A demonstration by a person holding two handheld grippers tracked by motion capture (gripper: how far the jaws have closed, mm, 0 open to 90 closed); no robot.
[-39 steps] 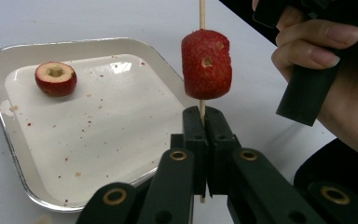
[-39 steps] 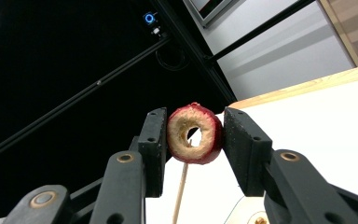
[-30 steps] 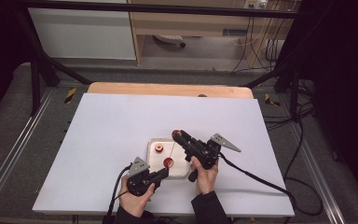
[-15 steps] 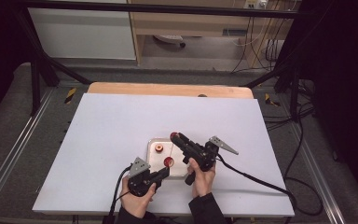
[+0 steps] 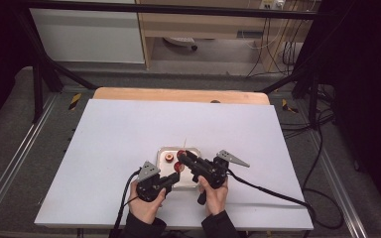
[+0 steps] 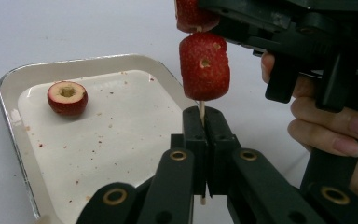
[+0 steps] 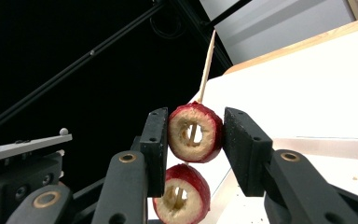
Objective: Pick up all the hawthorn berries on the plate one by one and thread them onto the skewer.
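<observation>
My left gripper is shut on the lower end of a thin wooden skewer, which it holds upright over a white tray. Two cored red fruit pieces sit on the skewer. The lower piece rests just above the left jaws. The upper piece is pinched between the pads of my right gripper, and the skewer's bare tip rises out of it. A third cored piece lies in the tray. In the high view the left gripper and the right gripper meet above the tray.
The tray lies near the front middle of a white table top, with a wooden strip along its far edge. A person's hand grips the right gripper's handle close behind the skewer. Cables trail off the table's front and right side.
The right gripper has slid slightly down and toward the left gripper, carrying the upper fruit piece closer to the lower one. The left gripper has kept still.
</observation>
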